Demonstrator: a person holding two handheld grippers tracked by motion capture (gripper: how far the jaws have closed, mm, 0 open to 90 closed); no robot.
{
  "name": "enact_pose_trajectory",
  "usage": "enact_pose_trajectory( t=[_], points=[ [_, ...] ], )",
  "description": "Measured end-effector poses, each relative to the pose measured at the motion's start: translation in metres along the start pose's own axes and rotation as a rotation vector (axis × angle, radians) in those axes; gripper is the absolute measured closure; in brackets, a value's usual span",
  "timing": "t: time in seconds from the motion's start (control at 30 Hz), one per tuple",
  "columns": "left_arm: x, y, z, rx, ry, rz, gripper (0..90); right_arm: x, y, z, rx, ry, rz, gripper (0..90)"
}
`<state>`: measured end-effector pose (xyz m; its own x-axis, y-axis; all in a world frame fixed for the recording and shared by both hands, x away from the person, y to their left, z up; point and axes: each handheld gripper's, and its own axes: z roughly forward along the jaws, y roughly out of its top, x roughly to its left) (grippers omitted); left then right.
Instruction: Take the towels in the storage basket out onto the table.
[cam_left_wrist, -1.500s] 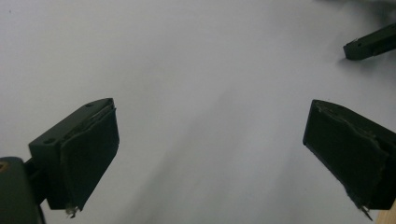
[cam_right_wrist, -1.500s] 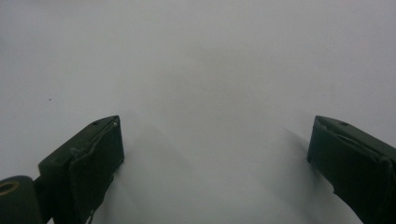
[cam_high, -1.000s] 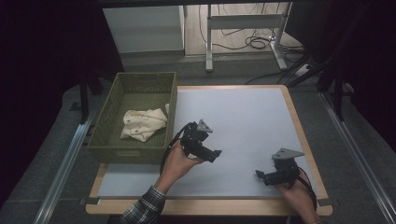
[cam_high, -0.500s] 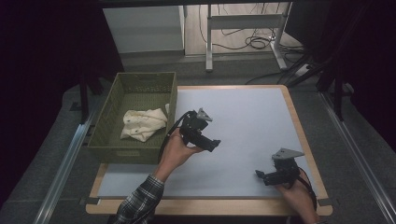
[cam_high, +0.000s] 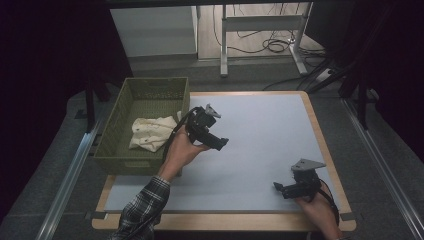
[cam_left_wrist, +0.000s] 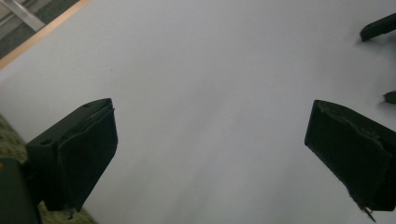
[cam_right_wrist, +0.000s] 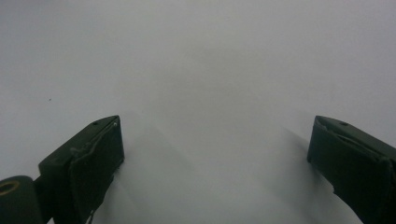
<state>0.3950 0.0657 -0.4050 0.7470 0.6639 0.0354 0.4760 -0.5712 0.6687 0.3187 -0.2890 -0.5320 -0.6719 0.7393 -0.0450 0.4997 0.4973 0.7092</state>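
From the high view, a cloth (cam_high: 152, 132) fills the basket (cam_high: 122, 105) — both grippers' jaws gape, empty.

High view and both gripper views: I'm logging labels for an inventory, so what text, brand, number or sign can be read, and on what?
None can be read.
Green basket: no label shows.
Cream cloth: no print shows.
Left gripper and right gripper: plain black, no markings.
White table mat: blank.
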Motion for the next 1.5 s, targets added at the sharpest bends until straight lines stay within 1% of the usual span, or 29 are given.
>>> enact_pose_trajectory(
  t=[0.13,0.27,0.43,0.73,0.9,1.0,1.17,1.23,1.37,1.4,1.5],
  points=[
    [0.009,0.001,-0.004,-0.005,0.012,-0.012,2.8,0.0,0.0,0.0,0.0,0.0,0.0,3.8],
    [0.018,0.002,-0.009,-0.018,0.028,-0.037,2.6,0.0,0.0,0.0,0.0,0.0,0.0,3.8],
    [0.029,0.0,-0.015,-0.016,0.051,-0.055,2.3,0.0,0.0,0.0,0.0,0.0,0.0,3.8],
    [0.053,-0.006,-0.029,-0.021,0.103,-0.089,1.9,0.0,0.0,0.0,0.0,0.0,0.0,3.8],
    [0.066,-0.011,-0.036,-0.03,0.117,-0.126,1.4,0.0,0.0,0.0,0.0,0.0,0.0,3.8],
    [0.075,-0.014,-0.041,-0.038,0.128,-0.148,1.1,0.0,0.0,0.0,0.0,0.0,0.0,3.8],
    [0.089,-0.021,-0.047,-0.036,0.154,-0.166,1.0,0.0,0.0,0.0,0.0,0.0,0.0,3.8],
    [0.097,-0.025,-0.048,-0.034,0.162,-0.181,1.0,0.0,0.0,0.0,0.0,-0.001,0.0,3.8],
    [0.112,-0.036,-0.049,-0.017,0.177,-0.203,1.1,0.0,0.0,0.0,0.001,0.0,0.0,3.8],
    [0.114,-0.038,-0.049,-0.018,0.179,-0.215,1.2,0.0,0.0,0.0,0.001,0.0,0.0,3.8],
    [0.123,-0.047,-0.046,-0.002,0.188,-0.23,1.3,0.0,0.0,0.0,0.001,0.0,0.0,3.8]
  ],
)
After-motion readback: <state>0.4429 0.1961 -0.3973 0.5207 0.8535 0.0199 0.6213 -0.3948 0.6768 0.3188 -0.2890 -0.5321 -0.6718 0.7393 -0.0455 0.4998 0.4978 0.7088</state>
